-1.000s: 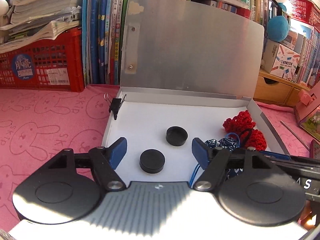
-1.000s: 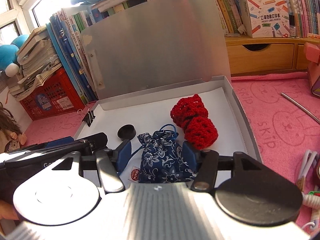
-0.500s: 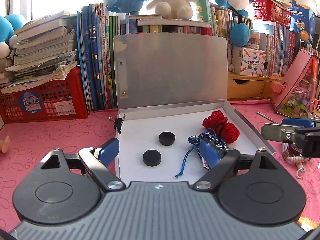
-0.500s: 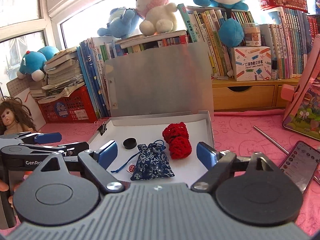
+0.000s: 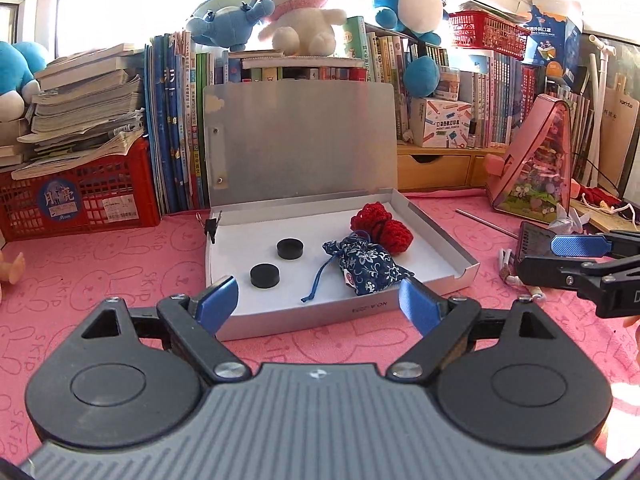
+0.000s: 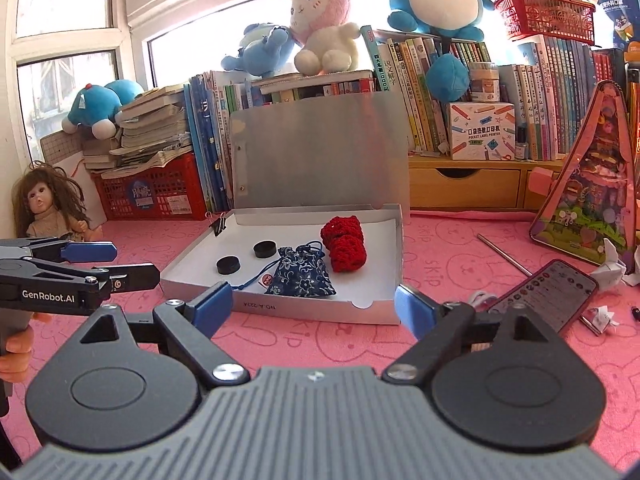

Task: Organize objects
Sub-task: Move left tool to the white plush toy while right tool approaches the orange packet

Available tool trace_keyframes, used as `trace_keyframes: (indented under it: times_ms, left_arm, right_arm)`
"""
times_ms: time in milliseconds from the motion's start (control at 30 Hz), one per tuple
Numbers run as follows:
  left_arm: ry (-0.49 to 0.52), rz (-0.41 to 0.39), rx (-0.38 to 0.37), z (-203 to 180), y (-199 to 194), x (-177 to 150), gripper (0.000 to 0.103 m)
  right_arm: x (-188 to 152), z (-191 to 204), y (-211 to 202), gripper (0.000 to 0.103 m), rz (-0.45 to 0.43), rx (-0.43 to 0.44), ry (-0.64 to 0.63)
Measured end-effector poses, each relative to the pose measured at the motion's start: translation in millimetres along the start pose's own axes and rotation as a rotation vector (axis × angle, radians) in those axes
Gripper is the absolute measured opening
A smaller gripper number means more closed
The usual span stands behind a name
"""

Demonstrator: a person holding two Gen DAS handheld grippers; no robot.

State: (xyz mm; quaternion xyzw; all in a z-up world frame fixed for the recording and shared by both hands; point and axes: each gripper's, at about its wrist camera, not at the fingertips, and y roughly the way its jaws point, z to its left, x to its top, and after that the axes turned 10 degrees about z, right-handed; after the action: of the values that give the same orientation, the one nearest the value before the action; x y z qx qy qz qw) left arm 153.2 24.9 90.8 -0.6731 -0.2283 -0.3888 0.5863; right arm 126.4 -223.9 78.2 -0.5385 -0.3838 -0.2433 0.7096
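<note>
On the pink mat [image 5: 120, 264], open box [image 5: 440, 224] holds blue pouch [image 5: 368, 266], red crochet [image 5: 382, 228], two black discs [image 5: 265, 276]

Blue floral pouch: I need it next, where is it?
The blue floral pouch lies in the open box, near its front edge, between the red crocheted piece and two black discs.

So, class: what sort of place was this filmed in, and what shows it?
Probably a child's study desk at home: rows of books along the back, plush toys on top, and a doll on the pink bunny mat.

Partly hidden and cut off

The blue pouch [image 6: 301, 273] is hiding the red crochet piece's [image 6: 345, 249] lower left; the phone [image 5: 534, 241] is sitting half-covered.
</note>
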Motion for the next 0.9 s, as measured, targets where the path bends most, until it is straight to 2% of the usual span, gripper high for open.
trace_keyframes:
  times_ms: [400,900]
  left_arm:
    - [0.067,-0.015,0.045,-8.5,-29.1,-45.2,0.091]
    - [0.037,0.037,0.074,7.2,-45.7,-97.6,0.091]
  right_arm:
    - [-37.9,4.6,-5.4,0.093,0.053,-0.023,-0.022]
    - [-68.6,1.4,-7.8,0.093,0.104,-0.039,0.016]
